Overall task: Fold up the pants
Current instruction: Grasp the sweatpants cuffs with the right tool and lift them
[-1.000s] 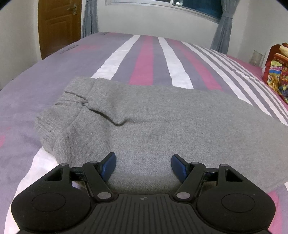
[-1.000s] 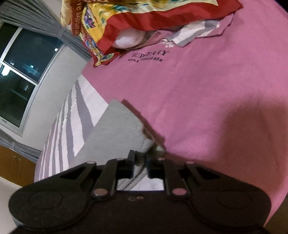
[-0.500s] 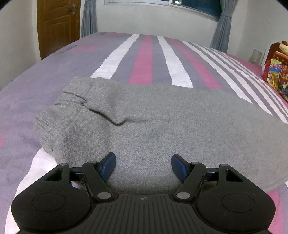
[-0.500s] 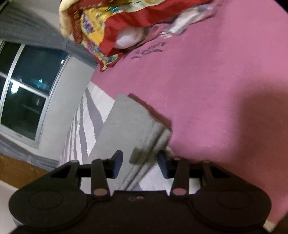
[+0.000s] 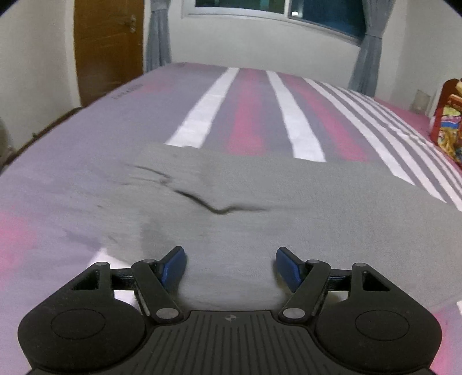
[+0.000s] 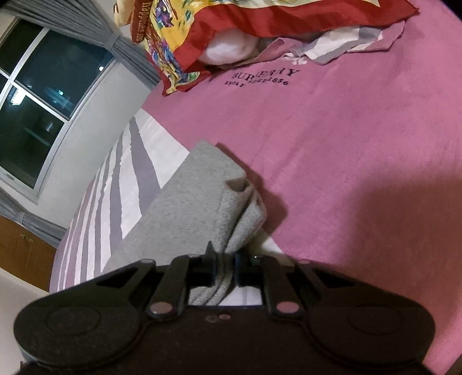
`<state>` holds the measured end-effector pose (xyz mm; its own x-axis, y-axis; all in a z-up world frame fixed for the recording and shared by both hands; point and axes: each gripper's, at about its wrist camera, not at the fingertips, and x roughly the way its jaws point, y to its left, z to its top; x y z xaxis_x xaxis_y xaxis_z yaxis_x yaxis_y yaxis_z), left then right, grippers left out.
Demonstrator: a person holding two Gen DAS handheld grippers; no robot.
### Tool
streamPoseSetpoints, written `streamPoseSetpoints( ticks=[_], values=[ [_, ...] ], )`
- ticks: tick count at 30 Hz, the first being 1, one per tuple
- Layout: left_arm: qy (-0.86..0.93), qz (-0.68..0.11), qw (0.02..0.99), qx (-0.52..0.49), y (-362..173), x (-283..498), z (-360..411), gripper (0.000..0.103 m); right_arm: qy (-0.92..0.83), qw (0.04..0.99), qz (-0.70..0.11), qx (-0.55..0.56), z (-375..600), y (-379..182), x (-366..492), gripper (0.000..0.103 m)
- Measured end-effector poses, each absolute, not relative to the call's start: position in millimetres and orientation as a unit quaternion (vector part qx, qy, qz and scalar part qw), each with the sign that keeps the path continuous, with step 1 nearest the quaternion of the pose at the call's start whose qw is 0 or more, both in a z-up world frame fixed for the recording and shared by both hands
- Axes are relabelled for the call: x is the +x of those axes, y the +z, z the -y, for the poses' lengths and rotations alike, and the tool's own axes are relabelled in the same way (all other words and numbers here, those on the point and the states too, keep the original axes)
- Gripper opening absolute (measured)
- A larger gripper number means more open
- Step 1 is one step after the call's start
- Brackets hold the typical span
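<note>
Bed covered by a sheet striped in purple, pink and white [image 5: 251,115], running toward a white wall with a dark window [image 5: 317,17] at 12 o'clock, grey curtains [image 5: 157,34] at either side and a brown wooden door [image 5: 108,49] at 10 o'clock. Pair of grey knit pants [image 5: 288,207], folded lengthwise, lies across the sheet's near half, a dark crease at its centre; the left wrist view is blurred. Left gripper [image 5: 230,266], black with blue pads, points down at the cloth's near edge, jaws standing wide apart over the fabric with nothing pinched. In the right wrist view, a plain pink stretch of bedding with dark embroidered lettering [image 6: 346,138] fills 1 to 4 o'clock; a red and yellow patterned pillowcase [image 6: 219,34] sits at 12 o'clock. Right gripper [image 6: 224,269], black, has just been closing and now pinches the stacked layers of the pants' end [image 6: 202,202] between nearly meeting jaws, at the boundary of stripes and pink.
</note>
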<state>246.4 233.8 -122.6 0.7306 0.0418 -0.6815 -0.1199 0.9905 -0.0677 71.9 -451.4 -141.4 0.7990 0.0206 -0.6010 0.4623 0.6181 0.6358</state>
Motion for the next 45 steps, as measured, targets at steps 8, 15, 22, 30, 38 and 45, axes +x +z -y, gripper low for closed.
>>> streamPoseSetpoints(
  ticks=[8,15,22,30,38,45],
  values=[
    [0.049,-0.370,0.924,-0.084,-122,246,-256,0.070,-0.136,0.832,-0.297,0.449,458,-149,74,0.010],
    [0.089,-0.310,0.926,-0.197,-117,212,-315,0.070,-0.130,0.831,-0.300,0.450,459,-149,74,0.011],
    [0.102,-0.396,0.889,-0.208,-162,233,-329,0.074,-0.139,0.827,-0.290,0.461,460,-152,76,0.012],
    [0.087,-0.392,0.893,-0.204,-165,227,-330,0.076,-0.187,0.850,-0.299,0.392,433,-118,99,0.013],
    [0.075,-0.396,0.895,-0.192,-161,229,-332,0.076,-0.120,0.913,-0.280,0.269,341,-50,155,0.012],
    [0.063,-0.393,0.897,-0.193,-163,224,-334,0.076,0.024,0.929,-0.300,0.214,196,-35,215,0.012]
  ],
)
